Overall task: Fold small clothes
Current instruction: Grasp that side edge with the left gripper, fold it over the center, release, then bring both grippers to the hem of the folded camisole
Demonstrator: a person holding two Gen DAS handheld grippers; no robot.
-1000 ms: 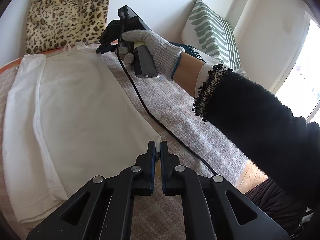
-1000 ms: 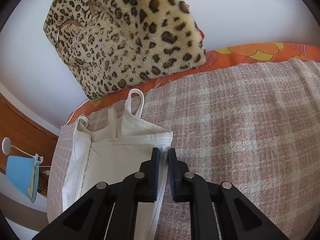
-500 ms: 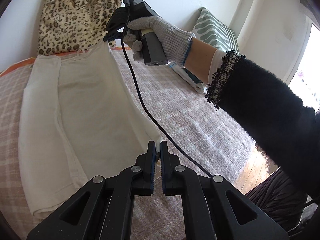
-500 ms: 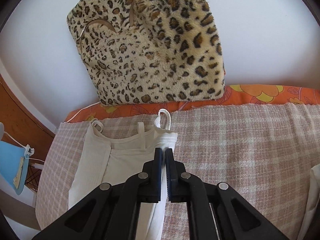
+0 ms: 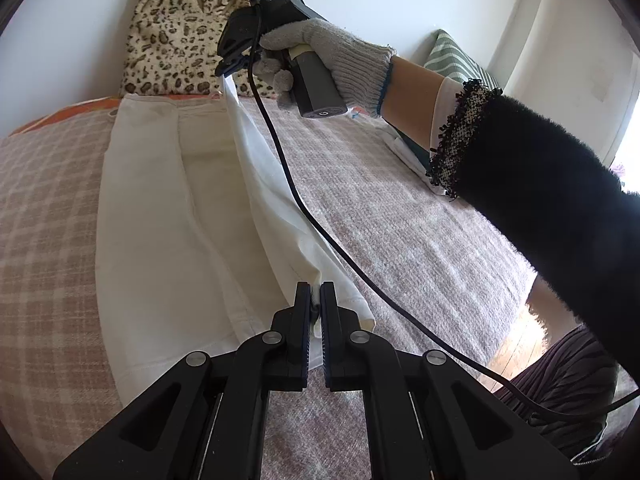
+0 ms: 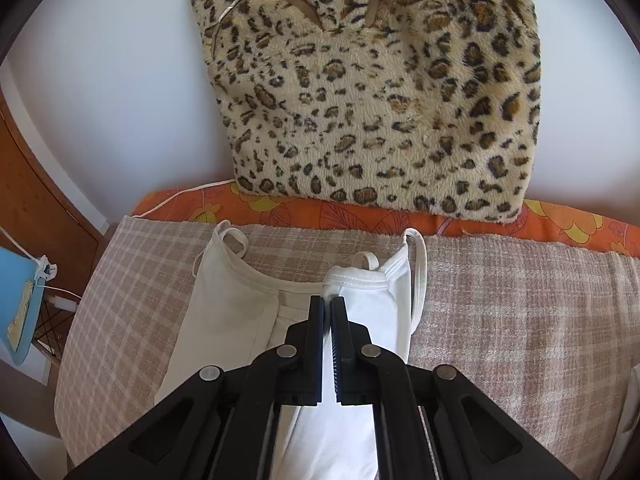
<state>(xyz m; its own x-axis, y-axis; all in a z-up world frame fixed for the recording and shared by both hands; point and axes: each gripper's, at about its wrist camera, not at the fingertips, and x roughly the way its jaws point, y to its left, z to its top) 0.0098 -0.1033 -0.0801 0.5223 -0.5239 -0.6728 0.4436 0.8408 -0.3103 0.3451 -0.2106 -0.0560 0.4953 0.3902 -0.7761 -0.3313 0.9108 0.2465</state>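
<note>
Bed blanket [image 5: 400, 208] serves as your folding surface. White top [image 5: 160, 220] lies flat along it, right edge lifted (fold presumably going leftward). Your right gripper [image 6: 329, 305] pinches strap-end hem, left gripper [image 5: 315, 300] pinches bottom corner, keeping edge taut.

Grey knit glove [image 5: 340, 56], fuzzy black sleeve [image 5: 540, 184], black tongs [image 5: 316, 300].

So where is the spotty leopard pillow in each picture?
Left wrist view: the leopard pillow is at the top left, partly behind the right tool.
Right wrist view: the leopard pillow fills the top middle, against the wall.
Shared landmark: the white top lying on the bed just below the pillow.
</note>
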